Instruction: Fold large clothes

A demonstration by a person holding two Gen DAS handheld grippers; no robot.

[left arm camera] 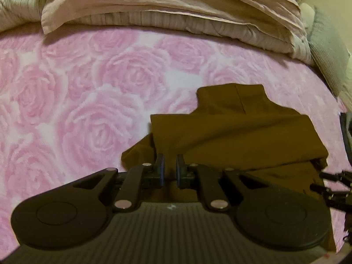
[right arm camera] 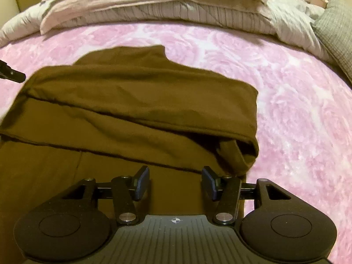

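Two handheld black two-finger grippers over one brown fabric garment [right arm camera: 136, 101], which lies partly folded on a pink rose-patterned fleece bedspread [left arm camera: 77, 101]; an upper layer of the garment is doubled over a lower layer, with a narrower tab of cloth projecting at the far edge; the fold's right end shows a loose rolled opening in the right wrist view. Left gripper [left arm camera: 169, 165]: blue-padded fingers set narrow, a slim gap between them, brown cloth seen in that gap near the garment's left edge; cannot tell whether the pads actually pinch it. Right gripper [right arm camera: 176, 181]: fingers spread wide, nothing between them, poised above the lower layer just short of the folded edge. Left wrist view also catches part of the right gripper at its right margin. Far side of bed: a heap of pale beige and grey quilted bedding [right arm camera: 154, 6]; a grey knitted cushion [right arm camera: 336, 35] at the right.
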